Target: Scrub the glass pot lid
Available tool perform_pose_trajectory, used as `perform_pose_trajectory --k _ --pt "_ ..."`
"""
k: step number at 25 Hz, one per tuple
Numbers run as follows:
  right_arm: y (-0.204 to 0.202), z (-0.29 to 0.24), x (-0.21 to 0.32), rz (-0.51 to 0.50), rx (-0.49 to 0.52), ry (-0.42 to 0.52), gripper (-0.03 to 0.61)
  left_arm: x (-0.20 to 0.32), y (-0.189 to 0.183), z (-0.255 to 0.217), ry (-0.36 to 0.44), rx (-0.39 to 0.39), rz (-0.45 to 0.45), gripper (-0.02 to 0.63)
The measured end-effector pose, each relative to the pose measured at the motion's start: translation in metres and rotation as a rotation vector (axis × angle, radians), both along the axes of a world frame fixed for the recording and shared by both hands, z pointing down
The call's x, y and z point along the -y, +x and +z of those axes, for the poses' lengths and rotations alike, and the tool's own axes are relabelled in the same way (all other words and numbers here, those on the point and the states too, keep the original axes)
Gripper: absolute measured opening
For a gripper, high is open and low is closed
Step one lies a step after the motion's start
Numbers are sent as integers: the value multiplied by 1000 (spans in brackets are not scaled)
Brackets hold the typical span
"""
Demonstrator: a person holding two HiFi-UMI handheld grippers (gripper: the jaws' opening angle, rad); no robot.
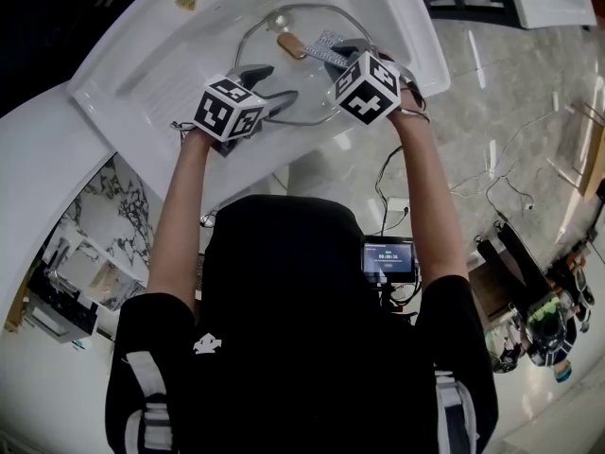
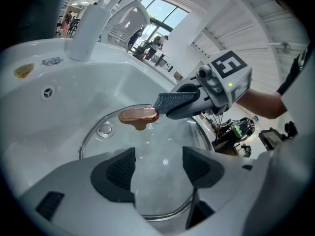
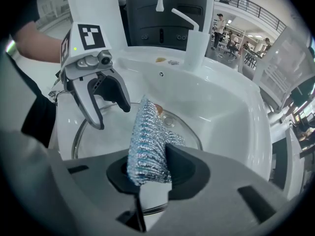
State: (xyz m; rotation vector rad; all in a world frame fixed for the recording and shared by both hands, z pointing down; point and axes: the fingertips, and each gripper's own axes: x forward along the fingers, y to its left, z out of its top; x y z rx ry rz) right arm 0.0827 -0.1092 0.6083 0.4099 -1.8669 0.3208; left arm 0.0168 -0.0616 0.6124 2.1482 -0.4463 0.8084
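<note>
Grips silvery mesh scourer (image 3: 145, 136) in right tongs (image 3: 148, 170), clamped tight, tip just beside copper-toned handle (image 2: 139, 115) of glass pot lid (image 2: 162, 132). Holds left tongs (image 2: 158, 168) spread apart, empty, over lid's near edge. Lid flat in white sink (image 1: 161, 83). Two stickers (image 2: 24, 71) on sink rim, print too small to read.

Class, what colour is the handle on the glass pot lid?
Coppery brown handle; clearest in the left gripper view.
</note>
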Motion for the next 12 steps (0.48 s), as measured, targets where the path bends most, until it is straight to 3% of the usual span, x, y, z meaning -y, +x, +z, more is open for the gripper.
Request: perform_pose_trajectory --k 4,8,12 --pt "-1 2 2 -11 -34 7 71 1 0 0 4 0 -3 295" --pt "-2 1 4 44 -36 19 72 0 -2 0 18 5 -3 295" --pt "-3 -2 6 90 -46 81 75 -9 -8 -2 16 36 54 295"
